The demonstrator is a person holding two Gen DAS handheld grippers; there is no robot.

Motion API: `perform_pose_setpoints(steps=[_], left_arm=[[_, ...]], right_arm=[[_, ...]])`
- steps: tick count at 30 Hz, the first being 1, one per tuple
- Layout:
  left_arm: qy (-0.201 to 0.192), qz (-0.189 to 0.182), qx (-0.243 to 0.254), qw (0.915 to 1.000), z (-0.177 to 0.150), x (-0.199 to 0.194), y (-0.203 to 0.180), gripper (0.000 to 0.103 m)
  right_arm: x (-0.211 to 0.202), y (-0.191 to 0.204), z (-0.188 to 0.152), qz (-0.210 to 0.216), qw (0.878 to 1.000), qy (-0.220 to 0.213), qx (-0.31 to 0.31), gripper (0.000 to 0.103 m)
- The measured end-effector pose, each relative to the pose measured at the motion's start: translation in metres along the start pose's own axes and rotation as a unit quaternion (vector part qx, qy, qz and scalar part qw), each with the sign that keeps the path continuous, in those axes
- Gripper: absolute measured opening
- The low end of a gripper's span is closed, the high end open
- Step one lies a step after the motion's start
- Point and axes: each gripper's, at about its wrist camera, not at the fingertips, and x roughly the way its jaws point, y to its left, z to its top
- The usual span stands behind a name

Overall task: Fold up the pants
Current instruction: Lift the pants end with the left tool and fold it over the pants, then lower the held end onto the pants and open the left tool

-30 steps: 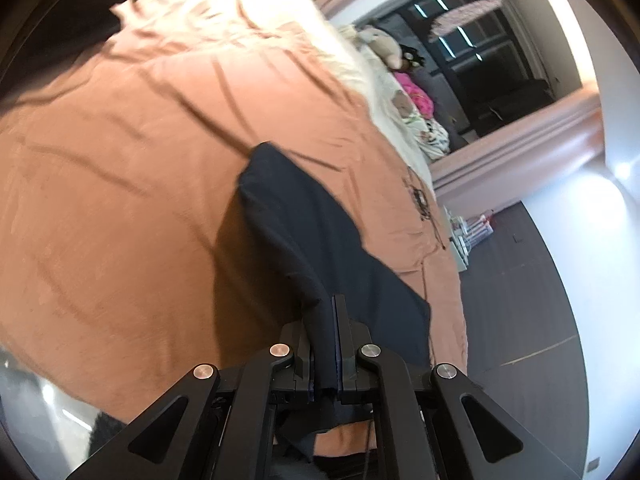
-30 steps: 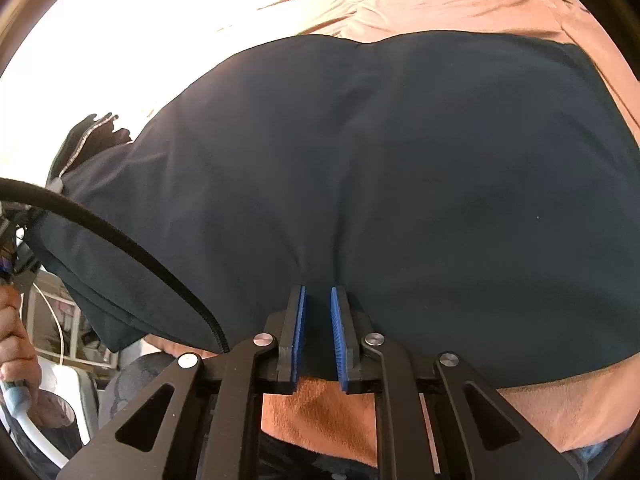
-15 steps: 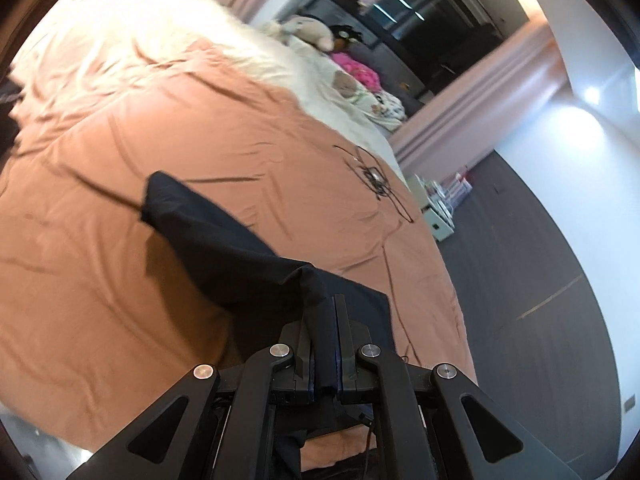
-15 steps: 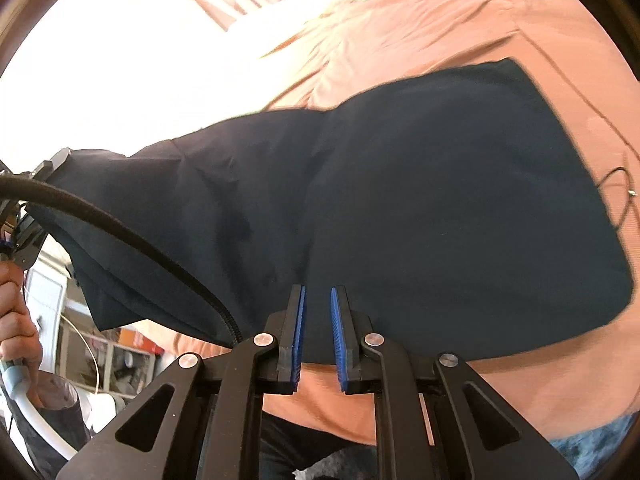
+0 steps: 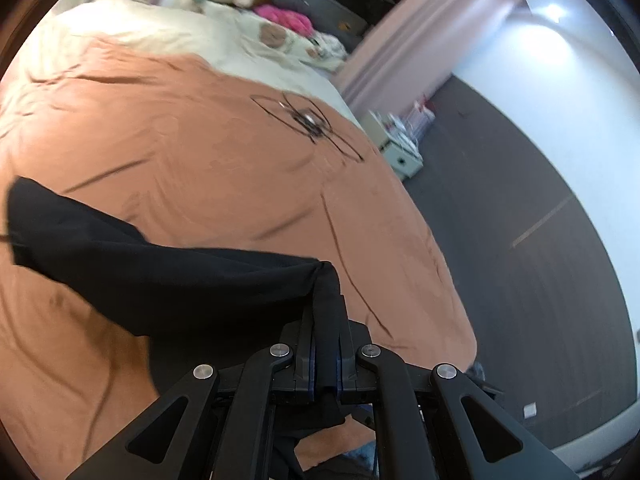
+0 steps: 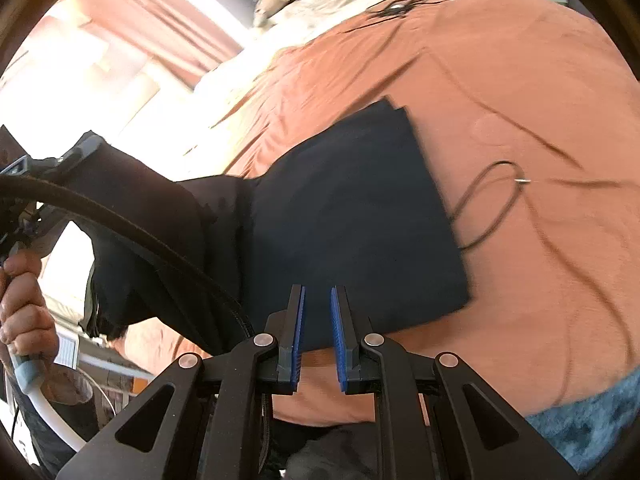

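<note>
Honestly, the dark navy cloth pants [image 5: 160, 280] are pinched in the left tool [image 5: 326, 344], half-lifted off the orange bed [image 5: 200, 160]; right tool [image 6: 317, 332] slightly spread, empty. Bunching could be caused by uneven pulling.

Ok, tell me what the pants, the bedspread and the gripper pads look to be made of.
Pants: thin, matte dark woven cloth, it seems; they drape and fold limply.
Bedspread: soft matte rust-orange fabric, probably brushed; shallow creases, no sheen.
Right gripper pads: blue, finely ribbed, likely rubber or soft plastic, on black hard plastic fingers.
</note>
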Motion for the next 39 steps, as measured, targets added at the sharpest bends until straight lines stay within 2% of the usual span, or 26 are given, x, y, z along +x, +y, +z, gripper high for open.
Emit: perform_pose_setpoints(steps=[10, 20, 30, 32, 39], left_arm=[[0.088, 0.002, 0.056, 0.9946, -0.029, 0.081, -0.045, 0.006], [0.150, 0.000, 0.071, 0.9861, -0.072, 0.112, -0.056, 0.006], [0.159, -0.011, 0.078, 0.9840, -0.101, 0.098, -0.069, 0.006], [0.164, -0.004, 0.081, 0.9831, -0.109, 0.101, -0.070, 0.006], [0.172, 0.004, 0.051, 0.9837, -0.132, 0.110, -0.058, 0.006]], right_arm=[[-0.025, -0.029, -0.019, -0.022, 0.998, -0.015, 0.050, 0.011], [-0.033, -0.040, -0.023, -0.024, 0.998, -0.010, 0.064, 0.011], [-0.035, -0.045, -0.030, -0.019, 0.997, -0.012, 0.068, 0.011], [-0.037, -0.048, -0.032, -0.016, 0.997, -0.011, 0.070, 0.010], [-0.042, -0.057, -0.033, -0.010, 0.998, -0.006, 0.066, 0.011]])
